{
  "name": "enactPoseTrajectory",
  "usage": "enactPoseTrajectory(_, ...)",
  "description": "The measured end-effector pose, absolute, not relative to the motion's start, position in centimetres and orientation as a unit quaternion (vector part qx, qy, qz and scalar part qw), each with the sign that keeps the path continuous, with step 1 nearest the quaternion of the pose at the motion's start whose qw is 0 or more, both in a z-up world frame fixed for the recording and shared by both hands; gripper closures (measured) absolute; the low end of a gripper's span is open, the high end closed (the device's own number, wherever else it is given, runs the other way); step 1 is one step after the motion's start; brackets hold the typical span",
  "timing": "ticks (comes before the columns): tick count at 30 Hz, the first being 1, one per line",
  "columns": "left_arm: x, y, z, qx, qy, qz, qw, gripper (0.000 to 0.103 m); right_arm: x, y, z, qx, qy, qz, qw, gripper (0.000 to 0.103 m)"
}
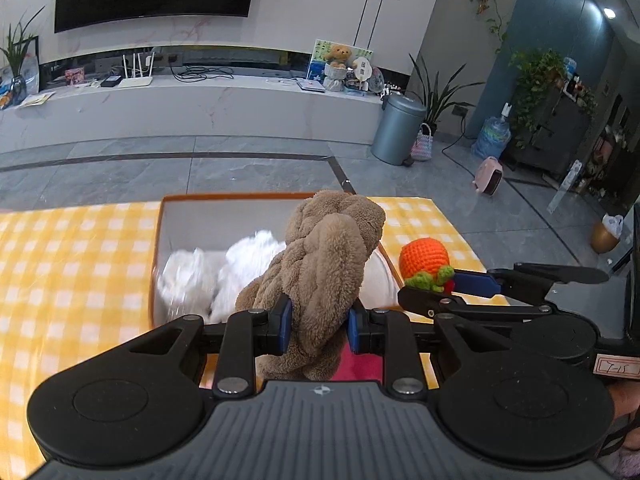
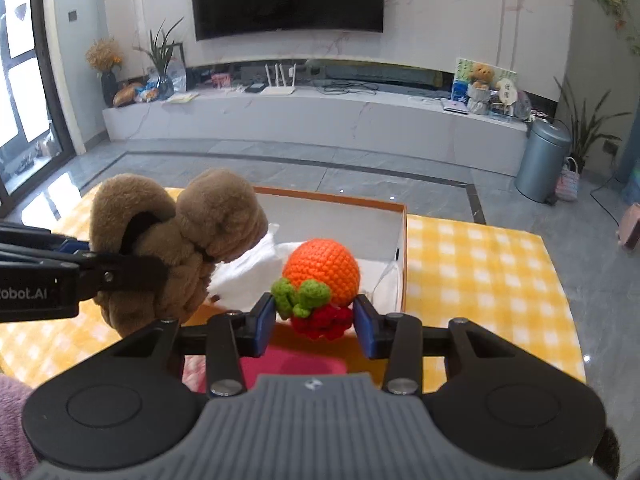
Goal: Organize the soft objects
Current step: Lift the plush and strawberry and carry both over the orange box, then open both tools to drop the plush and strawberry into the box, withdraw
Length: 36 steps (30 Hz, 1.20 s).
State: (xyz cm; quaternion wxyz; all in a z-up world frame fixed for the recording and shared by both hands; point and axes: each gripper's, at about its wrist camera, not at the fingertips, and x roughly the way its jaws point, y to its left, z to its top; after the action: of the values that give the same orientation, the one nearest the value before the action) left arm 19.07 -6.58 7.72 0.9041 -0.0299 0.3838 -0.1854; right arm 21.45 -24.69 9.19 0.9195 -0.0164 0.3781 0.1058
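My left gripper (image 1: 319, 325) is shut on a brown plush braided toy (image 1: 326, 256), held up above the near edge of an orange-rimmed box (image 1: 157, 240). White soft stuffing (image 1: 224, 272) lies inside the box. To its right my right gripper (image 2: 316, 322) is shut on a crocheted orange ball (image 2: 322, 270) with green leaves and a red part, gripped at the leafy red base. In the right wrist view the brown plush toy (image 2: 176, 240) hangs at the left in the left gripper (image 2: 116, 268), and the box (image 2: 402, 248) lies just ahead.
A yellow checked cloth (image 1: 60, 264) covers the table around the box. A pink item (image 2: 288, 364) lies on the table under the grippers. Beyond the table are a grey tiled floor, a metal bin (image 1: 398, 128) and a long white TV bench (image 1: 192, 108).
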Motion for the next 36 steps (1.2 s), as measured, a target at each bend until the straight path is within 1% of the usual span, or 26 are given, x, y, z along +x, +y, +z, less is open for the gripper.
enactPoseTrajectory(5, 23.4, -7.4, 5.7, -0.045, 0.405, -0.197, 0.892, 0.073, 26.5, -25.5, 7.1, -0.028, 0.392, 0.107, 0.913, 0.061)
enactPoseTrajectory(7, 24.8, -7.8, 4.7, -0.051, 0.415, -0.197, 0.887, 0.073, 28.2, -25.4, 5.8, -0.049, 0.405, 0.108, 0.907, 0.061)
enactPoseTrajectory(10, 26.7, -7.9, 3.3, -0.067, 0.426, -0.209, 0.878, 0.073, 30.6, -25.5, 3.8, -0.052, 0.437, 0.114, 0.891, 0.063)
enactPoseTrajectory(12, 27.7, -8.1, 2.2, -0.067, 0.437, -0.207, 0.873, 0.073, 31.6, -25.6, 2.3, -0.049, 0.457, 0.122, 0.88, 0.068)
enactPoseTrajectory(16, 28.8, -8.4, -0.2, -0.062, 0.456, -0.196, 0.866, 0.073, 33.0, -25.6, 0.2, -0.05, 0.486, 0.121, 0.864, 0.073)
enactPoseTrajectory(17, 29.2, -8.7, -0.5, -0.064, 0.462, -0.197, 0.862, 0.073, 33.2, -25.6, -0.3, -0.05, 0.492, 0.122, 0.861, 0.077)
enactPoseTrajectory(18, 29.4, -8.7, -1.0, -0.065, 0.466, -0.2, 0.859, 0.073, 33.5, -25.8, -0.6, -0.047, 0.496, 0.123, 0.858, 0.078)
enactPoseTrajectory(23, 29.7, -8.6, -2.1, -0.064, 0.472, -0.206, 0.855, 0.072, 34.0, -26.0, -1.6, -0.042, 0.508, 0.116, 0.852, 0.077)
enactPoseTrajectory(28, 30.0, -8.9, -1.5, -0.063, 0.461, -0.225, 0.856, 0.068, 34.1, -26.0, -1.7, -0.039, 0.509, 0.113, 0.852, 0.077)
enactPoseTrajectory(29, 30.0, -9.1, -1.0, -0.063, 0.455, -0.23, 0.858, 0.068, 34.0, -26.0, -1.7, -0.039, 0.509, 0.114, 0.852, 0.076)
enactPoseTrajectory(32, 29.5, -9.0, 0.4, -0.062, 0.437, -0.238, 0.865, 0.058, 33.8, -26.2, -1.6, -0.04, 0.508, 0.112, 0.853, 0.069)
enactPoseTrajectory(34, 29.2, -8.8, 1.1, -0.061, 0.43, -0.239, 0.868, 0.057, 33.6, -26.3, -1.4, -0.043, 0.508, 0.108, 0.854, 0.068)
enactPoseTrajectory(35, 28.9, -8.8, 1.3, -0.06, 0.428, -0.238, 0.87, 0.057, 33.5, -26.4, -1.3, -0.044, 0.507, 0.106, 0.854, 0.066)
enactPoseTrajectory(36, 28.7, -8.6, 1.6, -0.059, 0.426, -0.237, 0.871, 0.057, 33.3, -26.5, -1.2, -0.045, 0.505, 0.104, 0.856, 0.062)
